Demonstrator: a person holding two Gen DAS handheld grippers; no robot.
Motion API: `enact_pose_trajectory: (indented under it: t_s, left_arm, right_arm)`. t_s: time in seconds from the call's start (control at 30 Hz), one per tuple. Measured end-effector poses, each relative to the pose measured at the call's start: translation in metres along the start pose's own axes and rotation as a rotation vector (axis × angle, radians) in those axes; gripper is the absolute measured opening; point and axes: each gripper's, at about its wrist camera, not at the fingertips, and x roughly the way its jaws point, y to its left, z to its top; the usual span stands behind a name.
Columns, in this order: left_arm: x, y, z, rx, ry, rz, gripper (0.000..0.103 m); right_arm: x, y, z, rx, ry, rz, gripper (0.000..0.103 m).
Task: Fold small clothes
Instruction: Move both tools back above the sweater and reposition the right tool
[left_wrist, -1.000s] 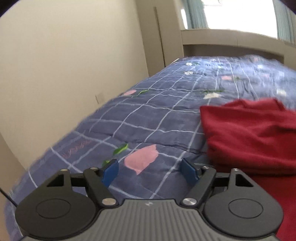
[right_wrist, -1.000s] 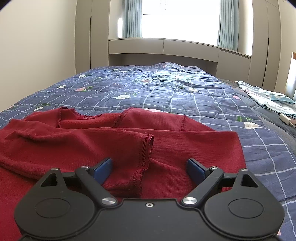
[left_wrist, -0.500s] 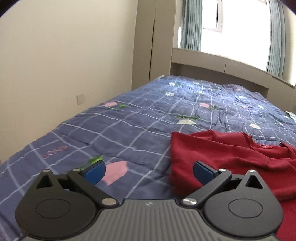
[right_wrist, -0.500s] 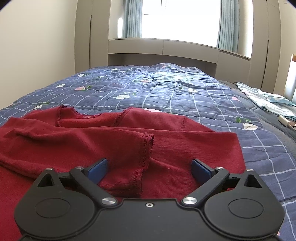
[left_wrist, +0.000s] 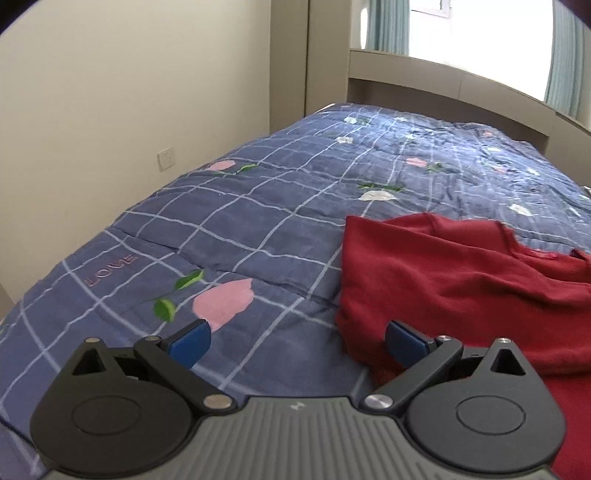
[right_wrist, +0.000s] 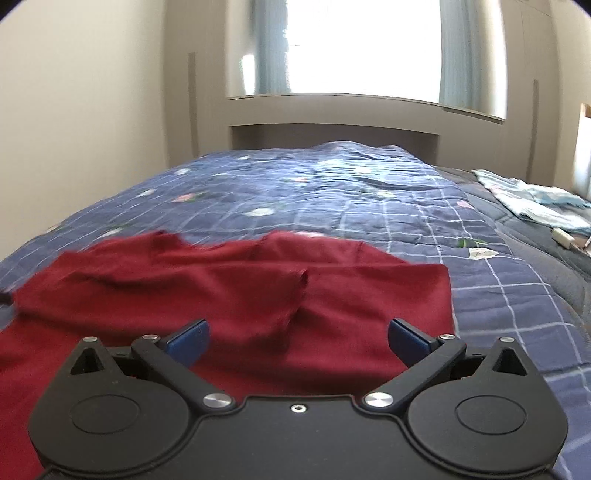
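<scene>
Both grippers gape empty: left gripper (left_wrist: 297, 341) straddles the red top's (left_wrist: 461, 280) lower-right edge; right gripper (right_wrist: 297, 338) faces its mid-frame sleeve.

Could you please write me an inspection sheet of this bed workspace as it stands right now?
Surface: blue checked quilt with flower print, rumpled toward the headboard.
Job's things: red sweater lies spread on the quilt, a sleeve folded across its body.
Clutter: light blue cloth and a small white object at the bed's far right edge.
Grippers: left gripper and right gripper both have jaws wide apart, holding nothing.
Cables: nothing seen.
Surroundings: cream wall with a socket, bright window with curtains.
</scene>
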Motion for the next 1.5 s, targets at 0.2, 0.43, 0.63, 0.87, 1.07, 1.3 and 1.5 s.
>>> enact_pose_trajectory:
  t_s: [0.2, 0.43, 0.63, 0.87, 1.07, 1.3, 1.5]
  left_arm:
    - [-0.048, 0.0, -0.012, 0.041, 0.006, -0.05, 0.103]
    - [-0.106, -0.005, -0.031, 0.087, 0.016, -0.103, 0.103]
    - [-0.151, -0.008, -0.051, 0.112, 0.025, -0.144, 0.103]
    - [-0.191, -0.009, -0.093, 0.175, 0.034, -0.191, 0.103]
    - [-0.213, -0.002, -0.127, 0.181, 0.079, -0.22, 0.103]
    - [-0.235, 0.0, -0.152, 0.206, 0.099, -0.221, 0.103]
    - [-0.246, -0.002, -0.166, 0.263, 0.098, -0.218, 0.103]
  right_arm:
    - [-0.084, 0.018, -0.033, -0.106, 0.026, 0.06, 0.102]
    - [-0.155, 0.047, -0.069, -0.175, 0.054, 0.099, 0.102]
    - [-0.189, 0.07, -0.081, -0.172, 0.138, 0.076, 0.102]
    - [-0.223, 0.09, -0.086, -0.169, 0.209, 0.042, 0.102]
    - [-0.246, 0.106, -0.093, -0.195, 0.199, 0.056, 0.102]
    - [-0.259, 0.11, -0.101, -0.162, 0.207, 0.09, 0.102]
    - [-0.258, 0.109, -0.109, -0.138, 0.245, 0.093, 0.102]
